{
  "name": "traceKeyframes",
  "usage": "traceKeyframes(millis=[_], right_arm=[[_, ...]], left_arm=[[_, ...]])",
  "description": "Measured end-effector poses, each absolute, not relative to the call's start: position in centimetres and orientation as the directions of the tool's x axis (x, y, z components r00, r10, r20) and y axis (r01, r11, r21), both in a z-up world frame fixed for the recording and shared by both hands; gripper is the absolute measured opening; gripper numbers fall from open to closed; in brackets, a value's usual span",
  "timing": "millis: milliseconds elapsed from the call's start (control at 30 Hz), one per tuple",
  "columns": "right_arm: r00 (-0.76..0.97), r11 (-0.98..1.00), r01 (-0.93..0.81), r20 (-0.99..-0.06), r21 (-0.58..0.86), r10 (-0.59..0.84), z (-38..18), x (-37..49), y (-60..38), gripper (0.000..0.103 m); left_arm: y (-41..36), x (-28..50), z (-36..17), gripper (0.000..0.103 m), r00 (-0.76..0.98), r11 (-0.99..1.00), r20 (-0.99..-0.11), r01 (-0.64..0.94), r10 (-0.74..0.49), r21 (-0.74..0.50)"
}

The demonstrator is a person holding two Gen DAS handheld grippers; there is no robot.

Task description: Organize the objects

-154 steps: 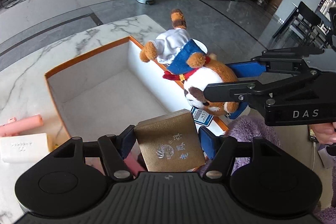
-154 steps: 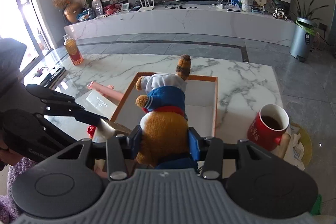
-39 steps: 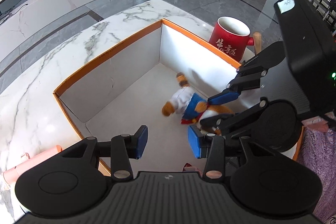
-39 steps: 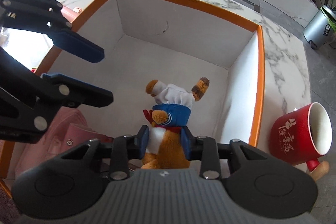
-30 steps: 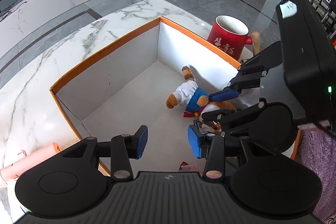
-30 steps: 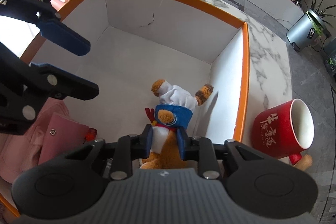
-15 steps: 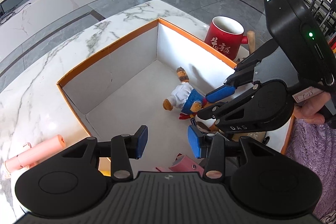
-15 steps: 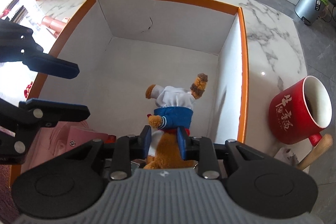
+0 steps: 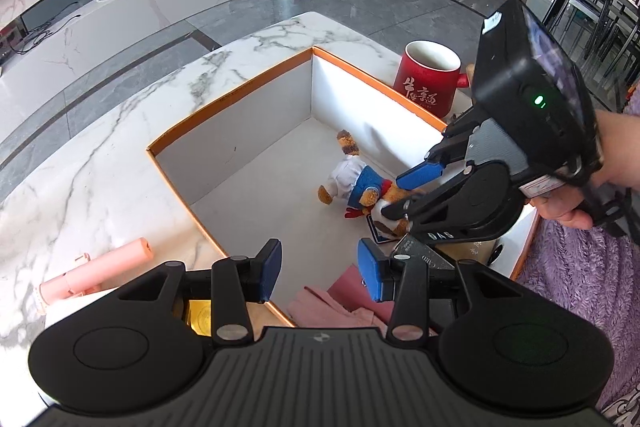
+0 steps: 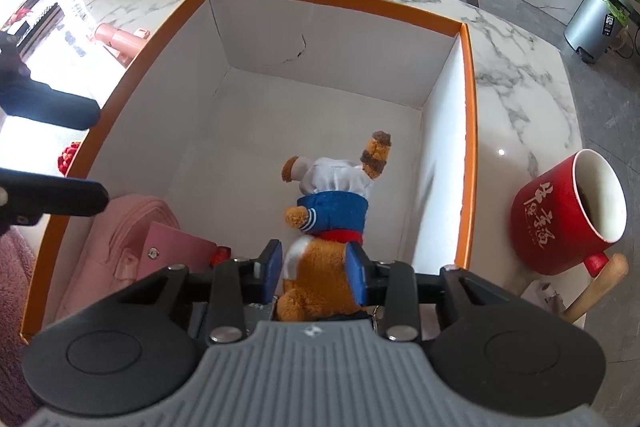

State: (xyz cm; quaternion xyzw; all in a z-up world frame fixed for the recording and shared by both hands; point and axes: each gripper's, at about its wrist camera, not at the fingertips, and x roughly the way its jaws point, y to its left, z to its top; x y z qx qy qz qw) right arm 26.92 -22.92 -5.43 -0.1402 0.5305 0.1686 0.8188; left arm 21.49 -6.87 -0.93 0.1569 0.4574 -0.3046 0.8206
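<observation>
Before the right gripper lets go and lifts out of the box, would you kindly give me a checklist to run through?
1. Brown plush toy in white-and-blue outfit lies on the floor of the orange-rimmed white box: ok.
2. Right gripper free of the toy: not ok, both fingers touch it.
3. Left gripper open, empty: ok.
4. Red ceramic mug stands outside the box wall, off the lift path: ok.
5. Pink cylinder boxed: not ok, it lies on the marble table.
</observation>
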Motion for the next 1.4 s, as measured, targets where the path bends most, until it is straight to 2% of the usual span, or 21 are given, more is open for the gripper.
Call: traceKeyframes(millis=[133, 267, 467, 567, 767, 933, 1000, 1067, 1133, 1167, 1233, 1367, 1400], right_arm=[[0.415, 0.955, -0.288, -0.908, -0.076, 0.053, -4.9, 26.7, -23.3, 0.022], [0.444, 0.973, -0.209, -0.896, -0.094, 0.009, -3.8, 26.1, -24.3, 0.0], [0.427, 0.962, -0.239, -0.904, -0.131, -0.017, -4.8, 26.4, -24.8, 0.0], [0.442, 0.962, -0.262, -0.896, -0.081, 0.045, -4.0, 25.9, -24.7, 0.0], [0.471, 0.908, -0.412, -0.871, -0.077, 0.139, -3.2, 24.7, -22.1, 0.006], [0.505, 0.879, -0.448, -0.857, -0.162, 0.1, -4.5, 25.2, -20.5, 0.021], [0.508, 0.871, -0.455, -0.858, -0.188, 0.08, -5.1, 25.5, -20.1, 0.032], [0.516, 0.856, -0.466, -0.855, -0.224, 0.058, -5.7, 25.6, -19.7, 0.033], [0.516, 0.855, -0.46, -0.855, -0.238, 0.04, -6.1, 25.9, -19.7, 0.03], [0.514, 0.862, -0.454, -0.857, -0.225, 0.047, -6.0, 26.1, -19.9, 0.018], [0.512, 0.878, -0.436, -0.857, -0.199, 0.06, -5.5, 26.3, -20.5, 0.014], [0.466, 0.923, -0.385, -0.863, 0.001, 0.196, -3.3, 27.1, -22.9, 0.008], [0.443, 0.927, -0.366, -0.86, 0.083, 0.252, -2.7, 27.5, -23.7, 0.0]], left_arm=[[-6.4, 21.0, -0.7, 0.05, 0.402, 0.766, -0.841, 0.642, -0.362, -0.023], [-6.4, 20.7, -0.4, 0.051, 0.405, 0.759, -0.835, 0.651, -0.373, -0.023], [-6.3, 20.4, -0.2, 0.05, 0.406, 0.757, -0.823, 0.652, -0.397, -0.044], [-6.1, 20.4, -0.3, 0.05, 0.407, 0.759, -0.825, 0.65, -0.391, -0.039], [-5.9, 21.0, -0.5, 0.05, 0.407, 0.766, -0.826, 0.641, -0.39, -0.046], [-5.7, 21.4, -0.8, 0.05, 0.407, 0.77, -0.824, 0.636, -0.396, -0.056], [-5.8, 21.6, -1.0, 0.05, 0.4, 0.767, -0.825, 0.638, -0.4, -0.063], [-5.9, 21.9, -1.3, 0.05, 0.39, 0.762, -0.827, 0.643, -0.405, -0.07], [-6.0, 22.2, -1.7, 0.05, 0.384, 0.761, -0.829, 0.644, -0.407, -0.076], [-6.1, 22.4, -1.9, 0.05, 0.38, 0.761, -0.83, 0.644, -0.409, -0.08], [-6.2, 22.7, -2.3, 0.05, 0.373, 0.759, -0.83, 0.645, -0.415, -0.09], [-6.6, 23.0, -3.0, 0.05, 0.356, 0.751, -0.832, 0.652, -0.426, -0.106], [-6.8, 23.1, -3.2, 0.05, 0.35, 0.748, -0.832, 0.654, -0.431, -0.112]])
